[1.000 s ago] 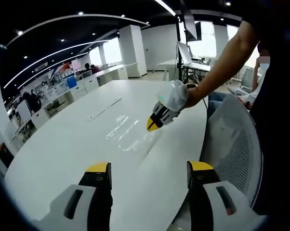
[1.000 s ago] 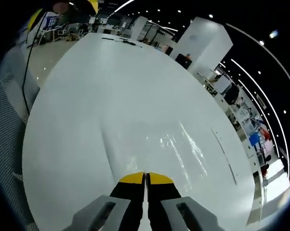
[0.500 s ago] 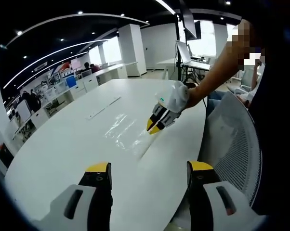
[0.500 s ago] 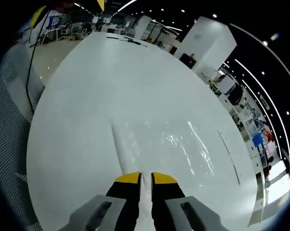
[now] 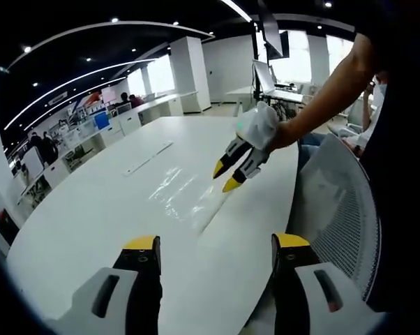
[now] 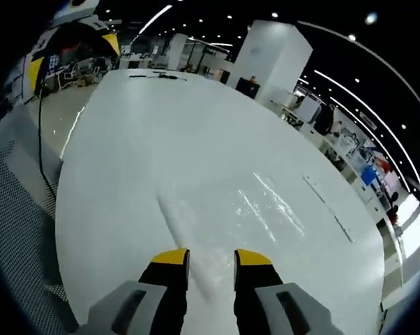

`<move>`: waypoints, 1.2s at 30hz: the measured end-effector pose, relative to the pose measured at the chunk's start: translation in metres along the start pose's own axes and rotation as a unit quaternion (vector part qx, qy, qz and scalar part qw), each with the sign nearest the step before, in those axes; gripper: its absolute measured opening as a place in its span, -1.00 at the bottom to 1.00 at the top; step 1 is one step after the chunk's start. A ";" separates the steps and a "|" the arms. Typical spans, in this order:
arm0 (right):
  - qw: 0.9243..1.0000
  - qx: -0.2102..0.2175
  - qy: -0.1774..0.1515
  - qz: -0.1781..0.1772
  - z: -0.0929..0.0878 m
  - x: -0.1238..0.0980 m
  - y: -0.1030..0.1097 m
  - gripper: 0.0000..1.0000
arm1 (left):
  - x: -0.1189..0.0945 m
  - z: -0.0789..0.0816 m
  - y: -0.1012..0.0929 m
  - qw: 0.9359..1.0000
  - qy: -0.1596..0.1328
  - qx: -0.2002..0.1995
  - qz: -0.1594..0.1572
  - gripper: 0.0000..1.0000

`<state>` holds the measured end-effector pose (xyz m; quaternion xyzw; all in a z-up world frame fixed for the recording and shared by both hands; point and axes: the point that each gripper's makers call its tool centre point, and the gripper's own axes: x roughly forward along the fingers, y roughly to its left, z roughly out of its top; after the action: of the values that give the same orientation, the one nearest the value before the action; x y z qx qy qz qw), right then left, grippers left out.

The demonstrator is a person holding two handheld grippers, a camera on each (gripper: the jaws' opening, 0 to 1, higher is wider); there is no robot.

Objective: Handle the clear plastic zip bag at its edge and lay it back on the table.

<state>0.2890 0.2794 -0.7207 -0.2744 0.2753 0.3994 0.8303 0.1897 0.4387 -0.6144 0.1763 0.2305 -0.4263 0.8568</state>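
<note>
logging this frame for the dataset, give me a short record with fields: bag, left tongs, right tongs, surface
bag: clear plastic zip bag lying flat on the table, released
left tongs: left tongs open, low over the near table edge, holding nothing
right tongs: right tongs open, raised just above the bag's near edge
surface: white table
other: mesh chair beside the table

A broad white oval table (image 5: pixel 91 209) stretched ahead of the tool, a grey mesh chair back (image 5: pixel 339 209) close at its right side. Beyond the table's far end stood a white square pillar (image 5: pixel 191 73), bright windows (image 5: pixel 304 56) and rows of desks (image 5: pixel 105 125), under a dark ceiling lined with strip lights (image 5: pixel 91 70).
</note>
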 end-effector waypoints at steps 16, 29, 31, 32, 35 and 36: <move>0.998 0.044 -0.035 -0.025 -0.012 -0.048 -0.010 -0.08 | 0.014 0.002 -0.006 1.000 -0.014 -0.014 0.012 0.30; 0.991 0.095 -0.065 -0.061 -0.031 -0.090 -0.023 0.22 | 0.021 -0.002 -0.011 0.999 -0.035 -0.026 0.020 0.32; 0.990 0.109 -0.069 -0.066 -0.033 -0.096 -0.026 0.27 | 0.020 -0.004 -0.014 0.999 -0.033 -0.029 0.019 0.32; 0.989 0.113 -0.071 -0.066 -0.034 -0.099 -0.026 0.28 | 0.020 -0.005 -0.015 0.999 -0.032 -0.030 0.019 0.33; 0.987 0.124 -0.076 -0.068 -0.038 -0.108 -0.026 0.34 | 0.018 -0.010 -0.018 0.999 -0.028 -0.035 0.021 0.34; 0.987 0.124 -0.075 -0.068 -0.039 -0.110 -0.025 0.37 | 0.018 -0.012 -0.018 0.999 -0.028 -0.037 0.021 0.34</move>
<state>0.2418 0.1839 -0.6678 -0.1567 0.2401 0.3248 0.9013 0.1815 0.4228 -0.6355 0.1374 0.2179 -0.4041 0.8777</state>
